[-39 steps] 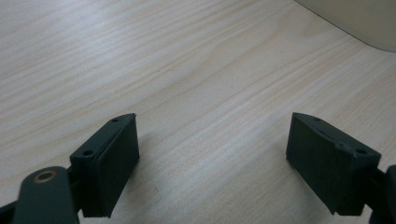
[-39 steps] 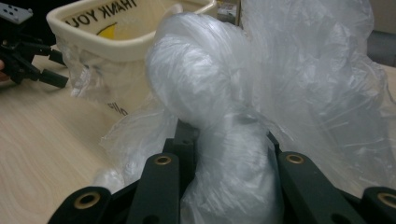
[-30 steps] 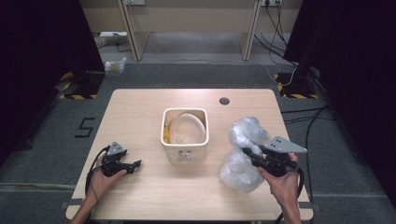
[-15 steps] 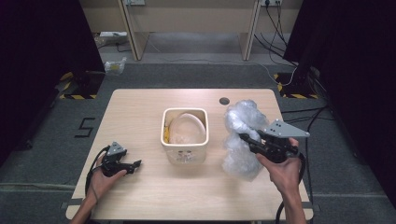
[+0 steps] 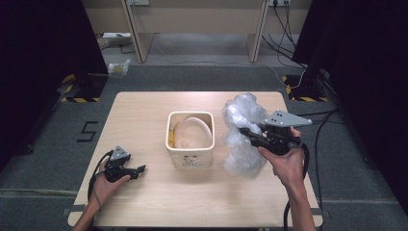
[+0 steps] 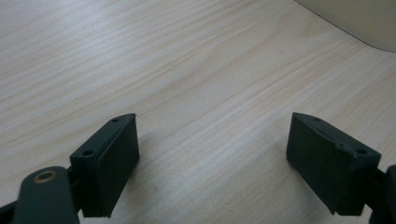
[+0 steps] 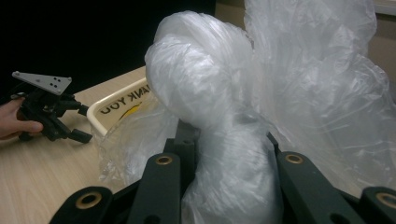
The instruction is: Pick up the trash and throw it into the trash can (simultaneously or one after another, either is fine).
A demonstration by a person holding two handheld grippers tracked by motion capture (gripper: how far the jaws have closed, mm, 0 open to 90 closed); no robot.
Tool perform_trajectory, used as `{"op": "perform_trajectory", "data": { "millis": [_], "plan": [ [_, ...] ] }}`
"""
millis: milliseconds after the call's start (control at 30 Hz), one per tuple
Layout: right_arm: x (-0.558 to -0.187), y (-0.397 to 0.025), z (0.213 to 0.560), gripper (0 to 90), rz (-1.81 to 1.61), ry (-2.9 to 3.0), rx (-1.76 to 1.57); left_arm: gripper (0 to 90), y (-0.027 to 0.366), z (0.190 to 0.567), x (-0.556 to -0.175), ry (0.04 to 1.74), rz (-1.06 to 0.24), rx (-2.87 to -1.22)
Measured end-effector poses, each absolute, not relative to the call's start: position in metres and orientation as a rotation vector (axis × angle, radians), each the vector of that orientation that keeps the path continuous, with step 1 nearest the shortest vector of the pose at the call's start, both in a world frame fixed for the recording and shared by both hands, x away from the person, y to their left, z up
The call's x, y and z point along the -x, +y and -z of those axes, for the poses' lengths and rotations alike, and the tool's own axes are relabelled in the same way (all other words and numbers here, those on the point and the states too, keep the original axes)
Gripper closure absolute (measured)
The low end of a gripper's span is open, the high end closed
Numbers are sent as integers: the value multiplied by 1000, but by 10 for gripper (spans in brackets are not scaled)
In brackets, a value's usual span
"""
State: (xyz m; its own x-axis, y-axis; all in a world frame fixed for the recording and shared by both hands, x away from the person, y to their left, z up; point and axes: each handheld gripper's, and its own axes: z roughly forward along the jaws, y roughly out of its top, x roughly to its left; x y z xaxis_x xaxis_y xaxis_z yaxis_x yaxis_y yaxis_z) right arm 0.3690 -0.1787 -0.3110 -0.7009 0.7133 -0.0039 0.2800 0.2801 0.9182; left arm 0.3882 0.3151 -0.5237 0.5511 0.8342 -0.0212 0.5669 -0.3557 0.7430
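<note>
My right hand-held gripper point(image 5: 246, 132) is clamped on a crumpled clear plastic bag point(image 5: 242, 135), its jaws pinching the bunched neck. Over the last second it has lifted and swung left, so the bag now hangs just beside the cream bin point(image 5: 189, 139) rather than out by the tabletop point(image 5: 139, 108) edge; whether its lower end touches the wood, I can't quite tell. That puts me close to lining the bin, I judge, which already holds something pale. My left hand-held gripper point(image 5: 139, 169) rests near the front edge, unmoved, jaws wide apart and empty.
</note>
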Motion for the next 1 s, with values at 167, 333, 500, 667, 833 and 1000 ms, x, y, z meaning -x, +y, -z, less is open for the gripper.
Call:
{"op": "perform_trajectory", "data": {
  "millis": [167,333,500,667,833,1000],
  "plan": [
    [-379,-175,306,716,-1383,2163,-897,161,315,524,-388,1124,-474,-2066],
    [-383,-172,303,717,-1380,2174,-899,161,315,524,-388,1123,-474,-2066],
    [-389,-167,297,717,-1368,2188,-895,162,315,524,-388,1124,-474,-2066],
    [-394,-163,288,717,-1355,2195,-882,161,315,524,-388,1124,-474,-2066],
    [-400,-158,277,716,-1345,2210,-872,161,315,524,-388,1124,-474,-2066],
    [-403,-152,268,717,-1340,2213,-858,162,315,524,-388,1124,-474,-2066]
  ]
}}
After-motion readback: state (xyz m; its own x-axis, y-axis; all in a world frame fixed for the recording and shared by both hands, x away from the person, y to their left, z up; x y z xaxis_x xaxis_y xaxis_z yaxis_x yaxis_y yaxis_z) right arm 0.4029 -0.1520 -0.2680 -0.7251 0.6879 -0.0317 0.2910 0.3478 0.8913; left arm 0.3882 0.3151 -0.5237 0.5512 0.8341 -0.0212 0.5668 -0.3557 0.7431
